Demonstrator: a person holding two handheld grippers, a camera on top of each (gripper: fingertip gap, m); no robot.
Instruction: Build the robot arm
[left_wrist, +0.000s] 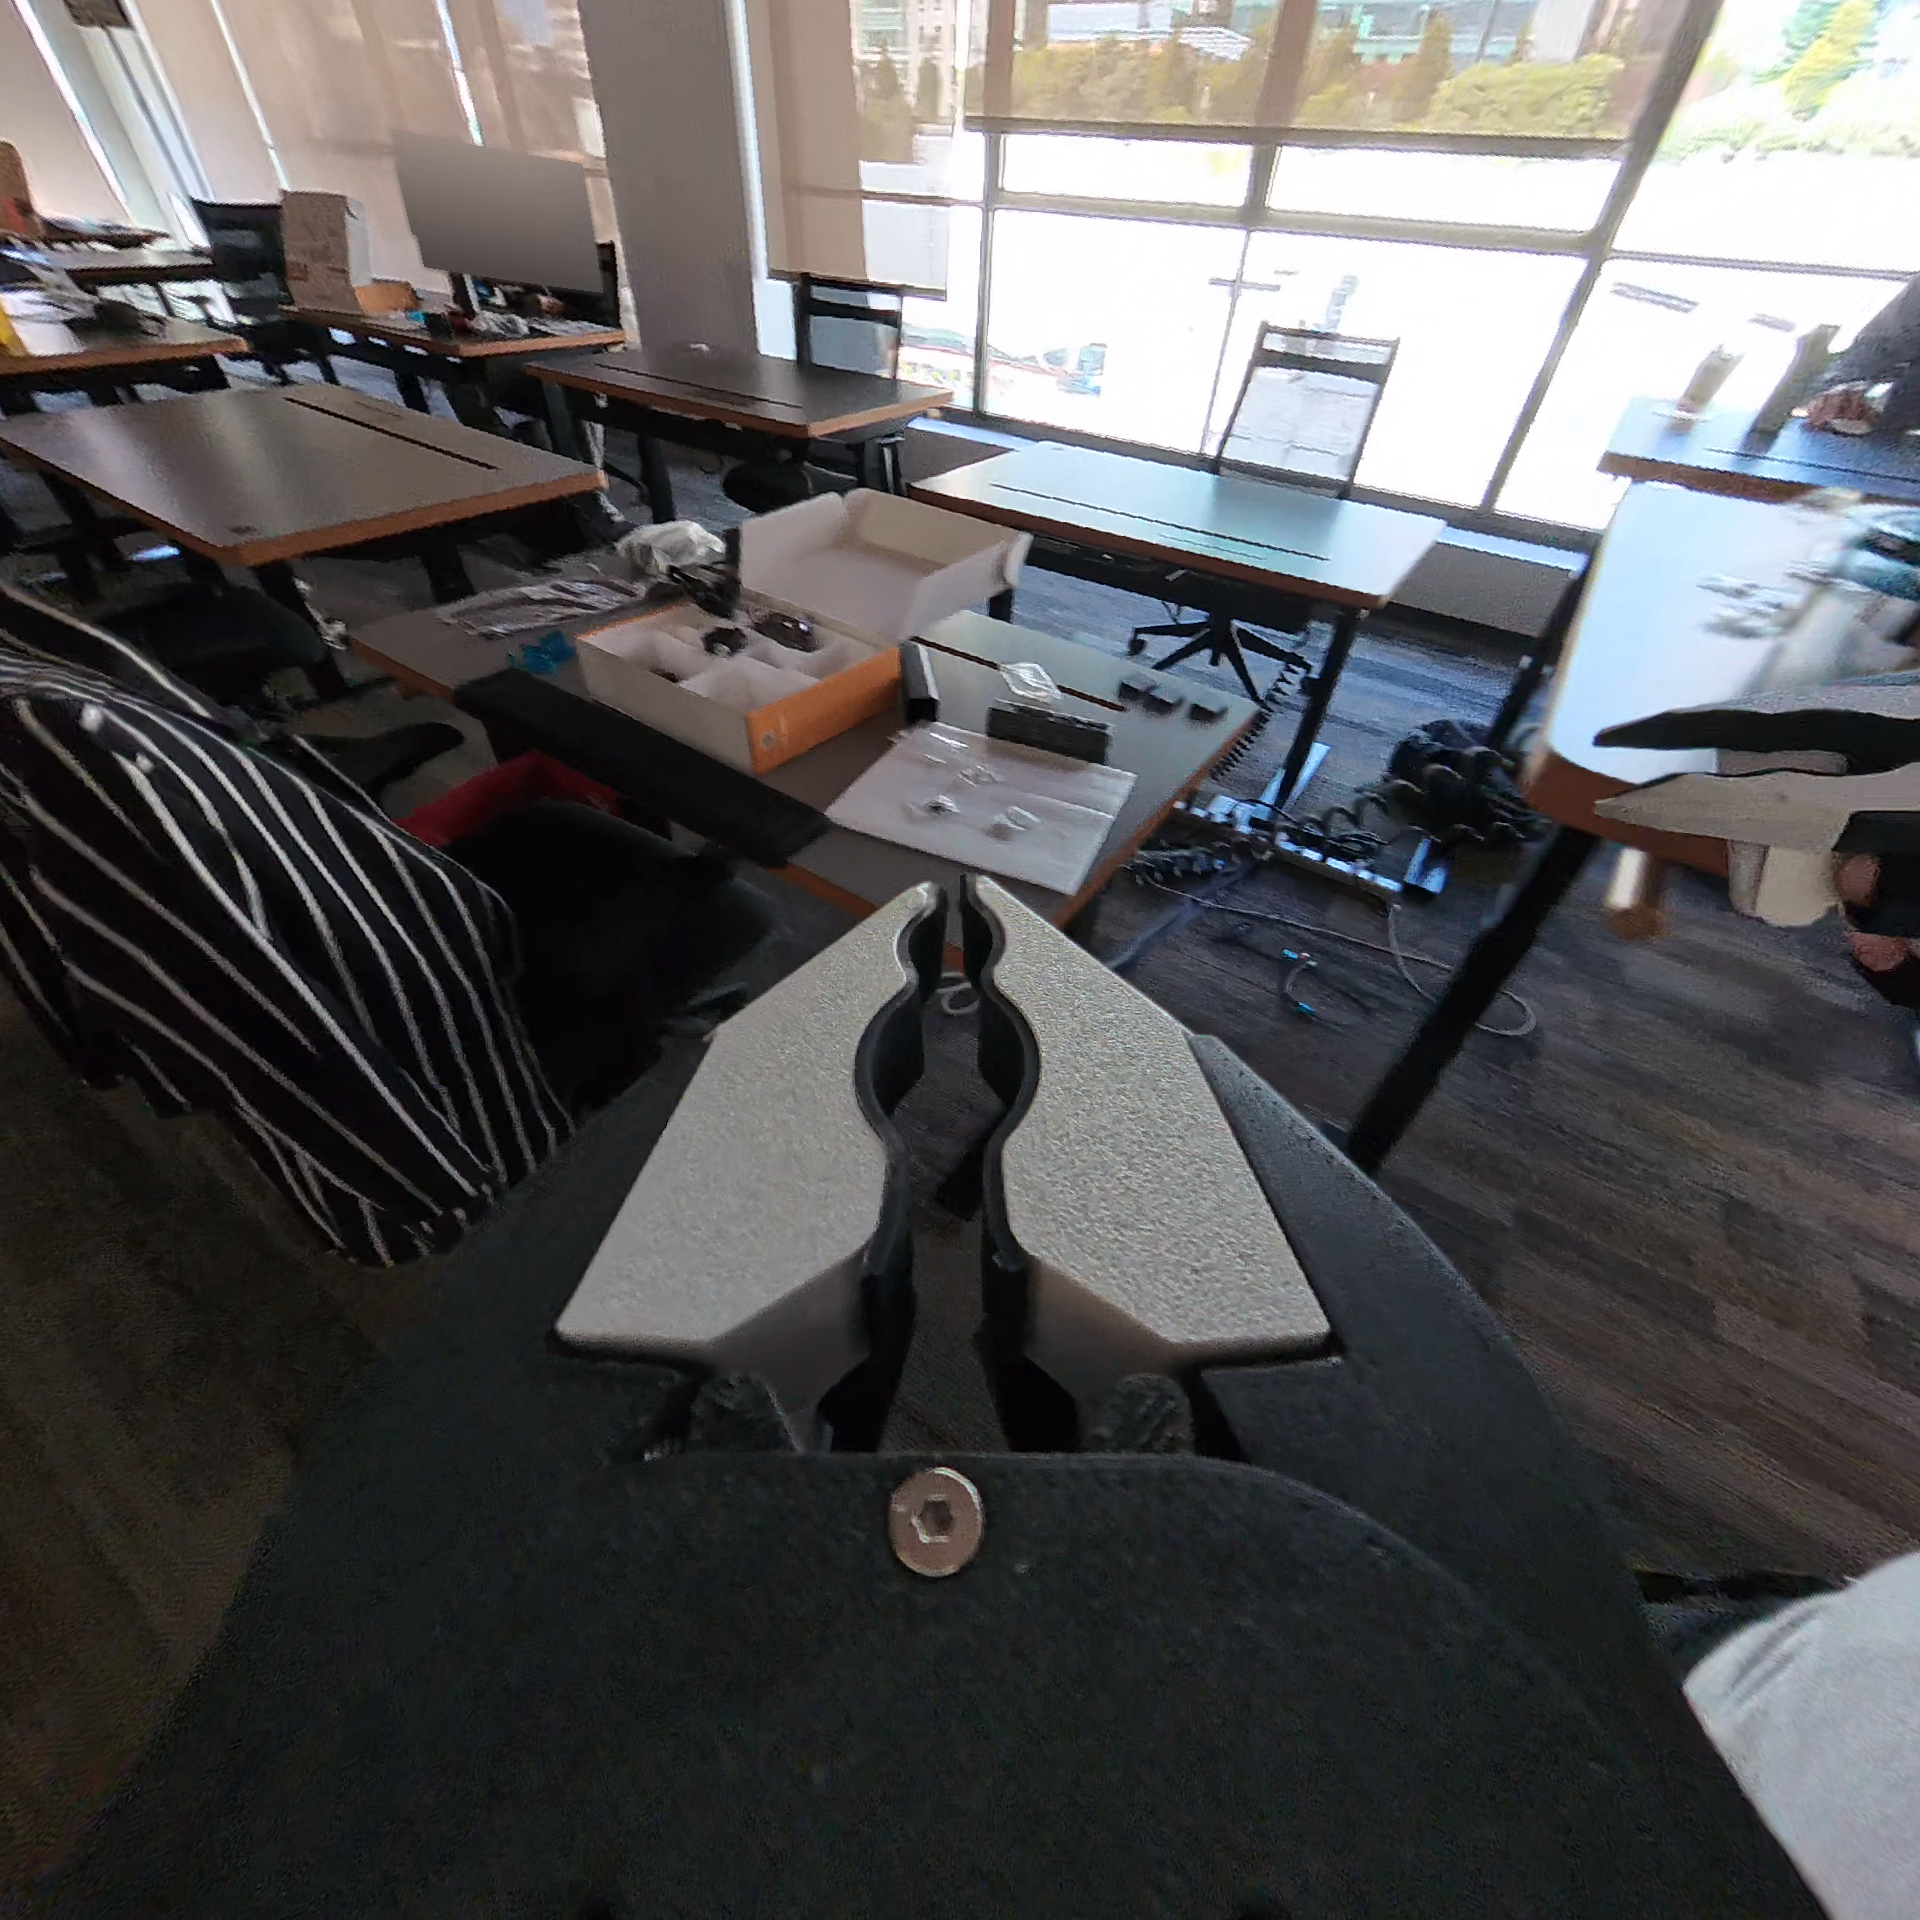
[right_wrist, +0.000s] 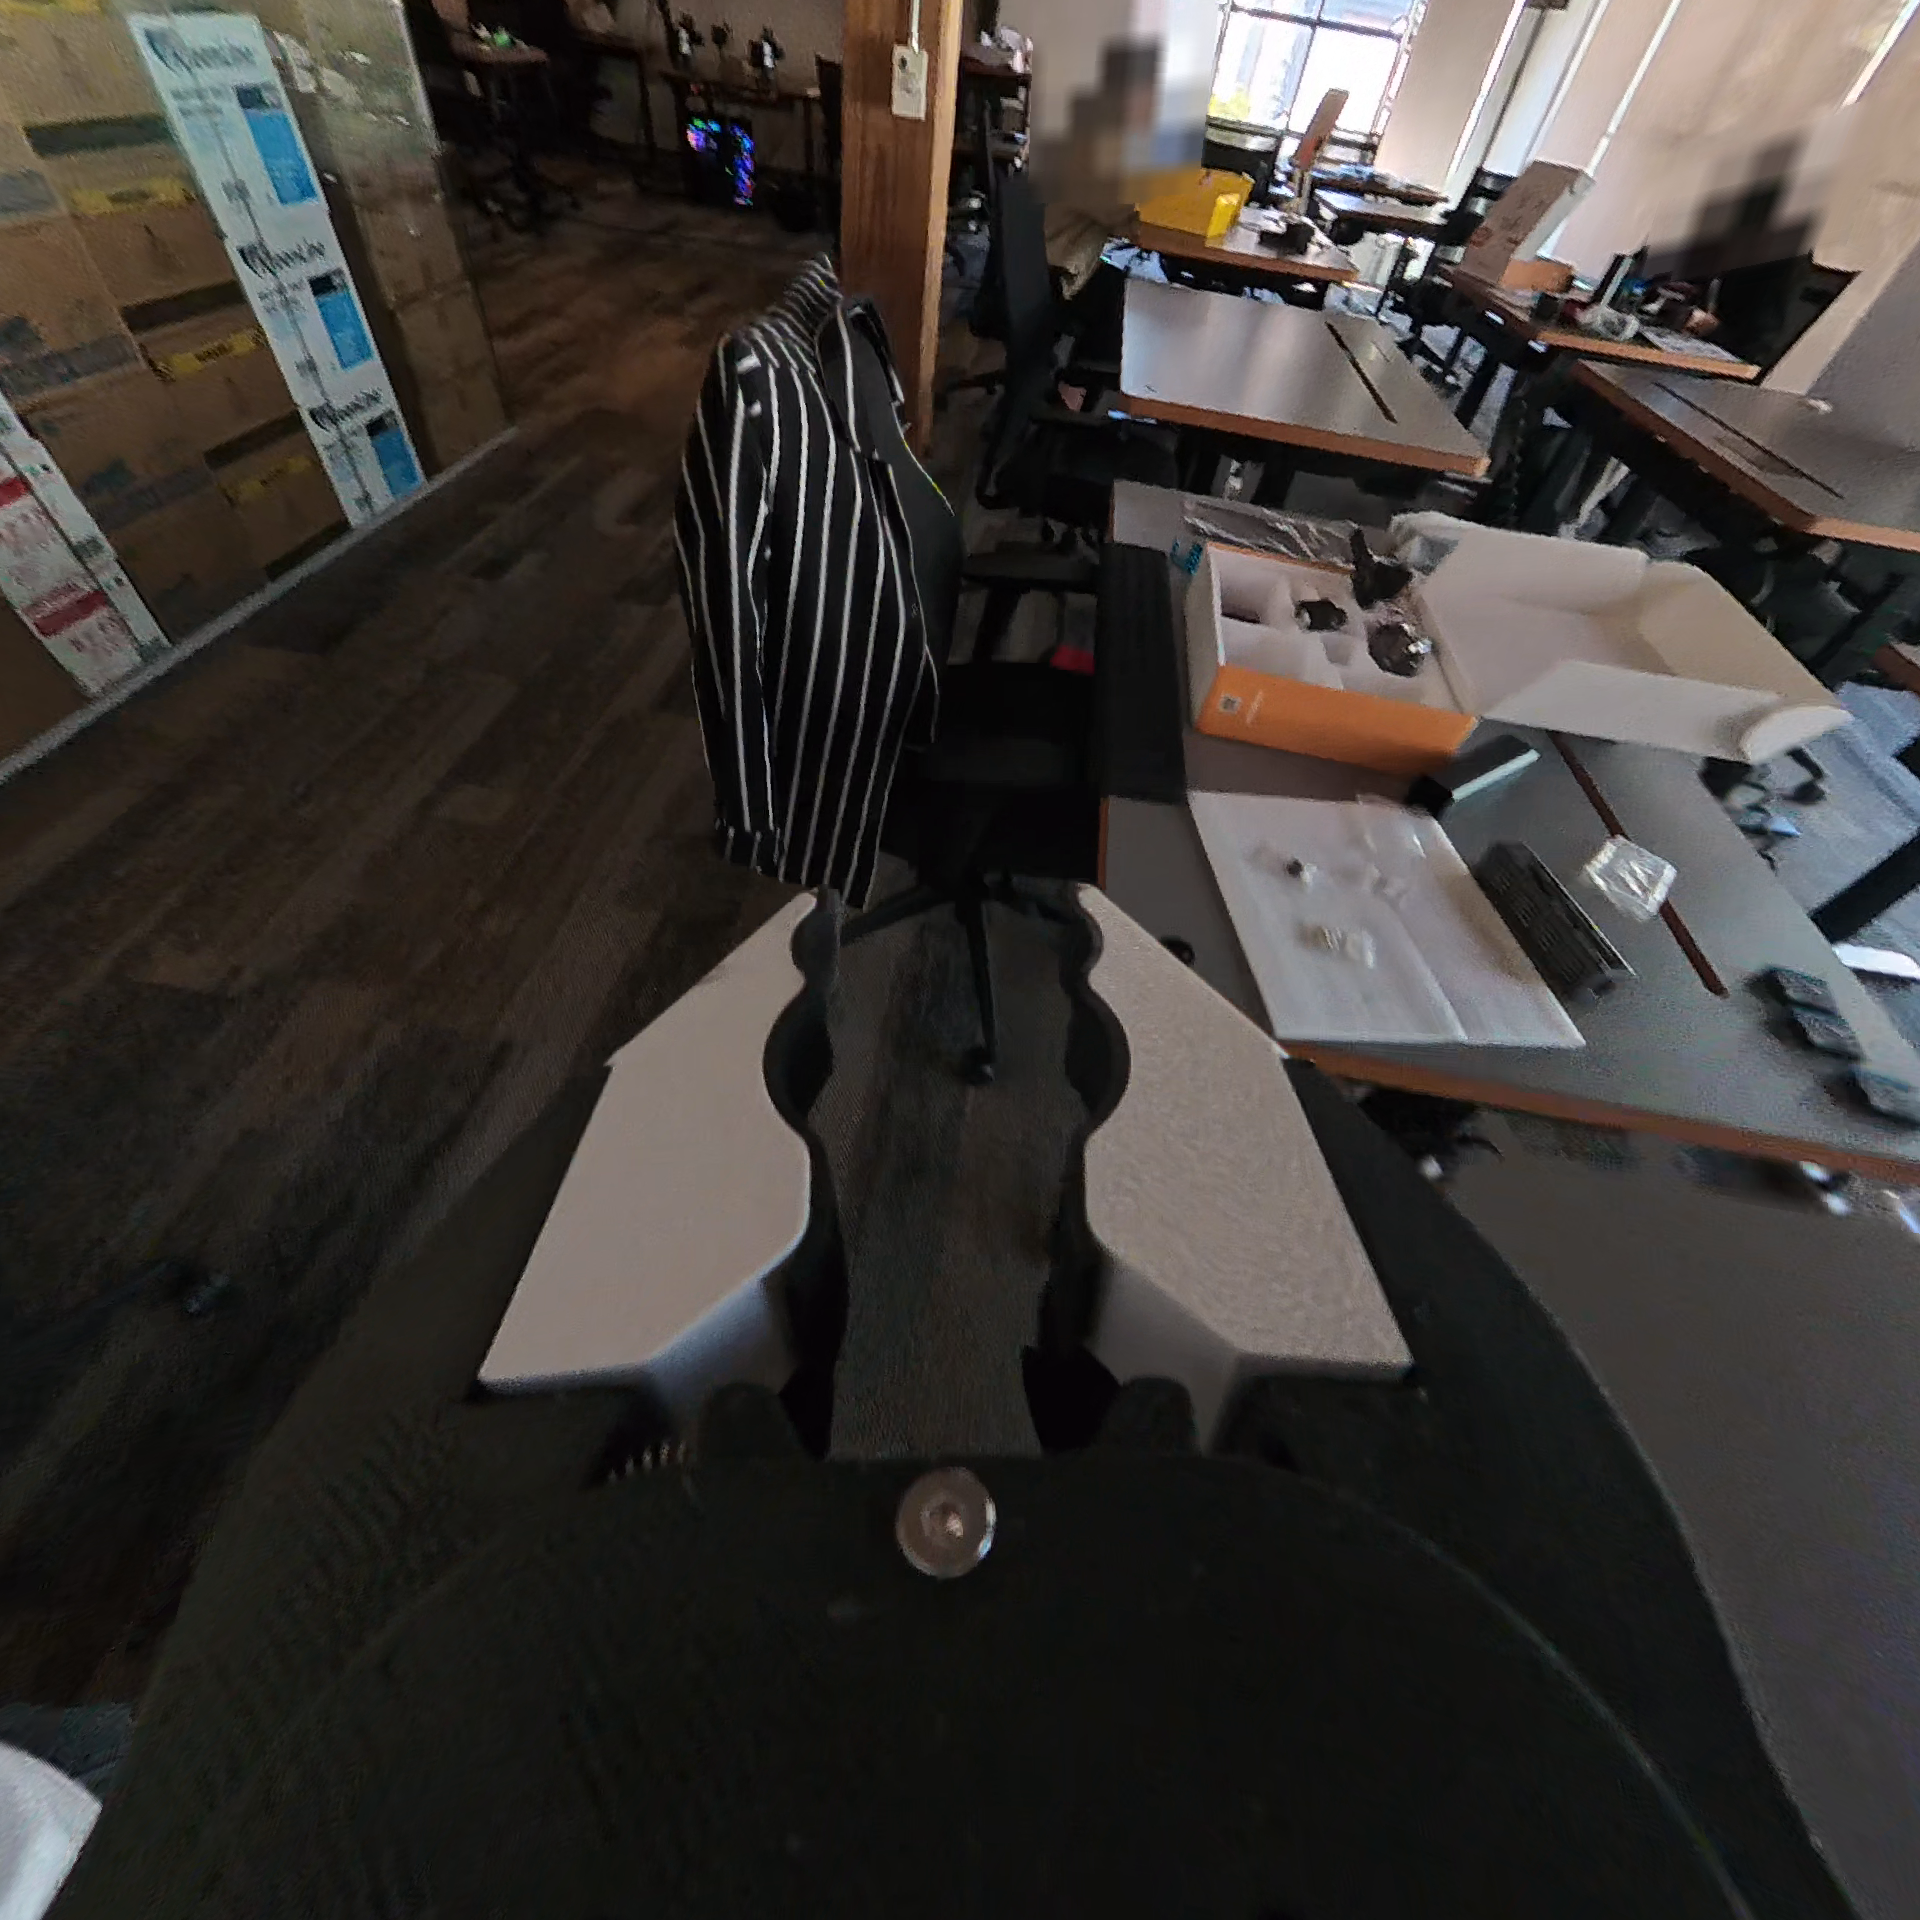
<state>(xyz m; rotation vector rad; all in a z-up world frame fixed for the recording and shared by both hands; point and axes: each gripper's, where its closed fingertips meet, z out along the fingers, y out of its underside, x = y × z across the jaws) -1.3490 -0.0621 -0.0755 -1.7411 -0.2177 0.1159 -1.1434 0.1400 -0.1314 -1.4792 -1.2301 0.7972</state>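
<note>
My left gripper (left_wrist: 954, 899) is shut with nothing between its fingers and hangs in the air in front of a low grey desk (left_wrist: 1164, 748). My right gripper (right_wrist: 948, 914) is open and empty, held above the floor near a black office chair (right_wrist: 987, 748) with a black-and-white striped shirt (right_wrist: 800, 644) draped over it. The shirt also shows in the left wrist view (left_wrist: 239, 935). The desk (right_wrist: 1714, 1039) holds an open orange-and-white box (left_wrist: 769, 665) (right_wrist: 1320, 665) and a white sheet (left_wrist: 987, 810) (right_wrist: 1382, 935) with small parts. The right gripper also shows at the right edge of the left wrist view (left_wrist: 1621, 774).
Power strips and cables (left_wrist: 1299, 842) lie on the floor beyond the desk. More desks (left_wrist: 301, 468) stand around, with large windows (left_wrist: 1299, 312) behind. Stacked cardboard boxes (right_wrist: 156, 364) line the left wall, and a wooden post (right_wrist: 899, 208) stands behind the chair. Left tips to right tips: about 30 cm.
</note>
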